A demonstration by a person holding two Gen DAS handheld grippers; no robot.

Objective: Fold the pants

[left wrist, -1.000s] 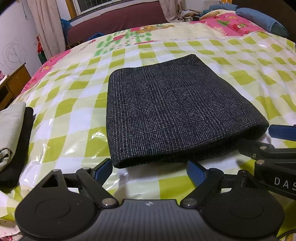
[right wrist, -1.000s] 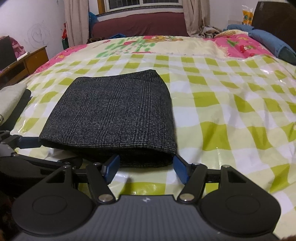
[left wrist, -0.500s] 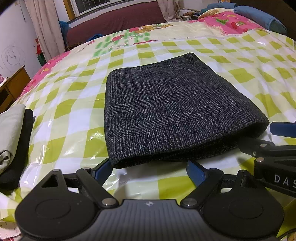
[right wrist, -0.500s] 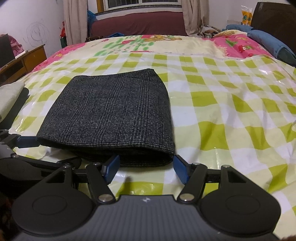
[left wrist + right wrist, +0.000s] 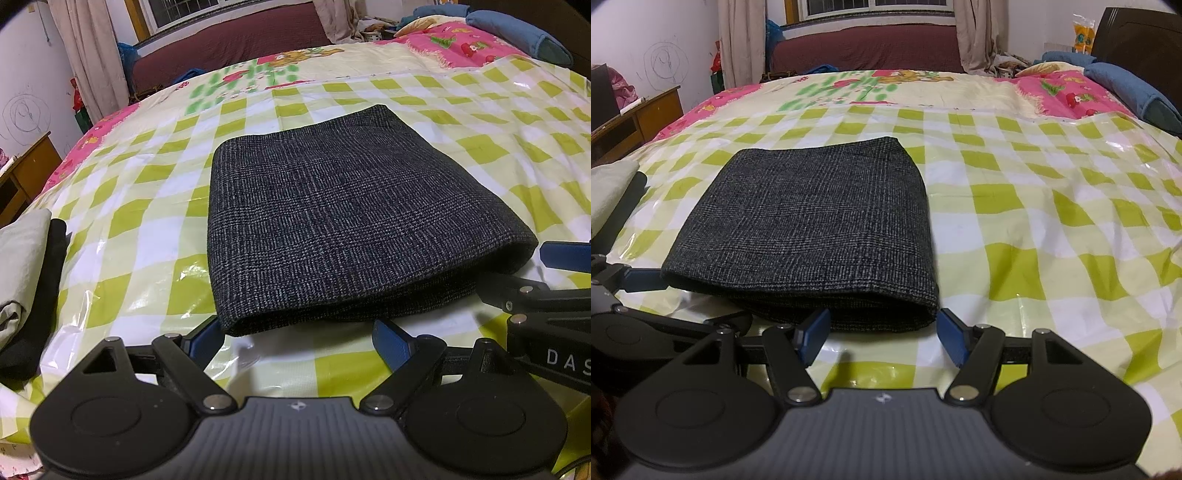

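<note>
The dark grey checked pants (image 5: 340, 221) lie folded into a thick rectangle on the green-and-white checked plastic sheet (image 5: 147, 221) over the bed; they also show in the right wrist view (image 5: 816, 236). My left gripper (image 5: 295, 341) is open and empty, just short of the fold's near left corner. My right gripper (image 5: 881, 332) is open and empty, at the fold's near right corner, its blue pads (image 5: 951, 339) either side of the rounded edge. The right gripper also shows at the right of the left wrist view (image 5: 546, 288).
A stack of folded light and black clothes (image 5: 22, 280) lies at the left edge of the bed. A wooden bedside cabinet (image 5: 639, 114) stands at the far left. Blue pillows (image 5: 1126, 88) lie at the far right. A maroon sofa (image 5: 864, 48) stands beyond the bed.
Both grippers have drifted slightly forward and to the left along the fold's near edge. Jaws stay open. The pants have not moved.
</note>
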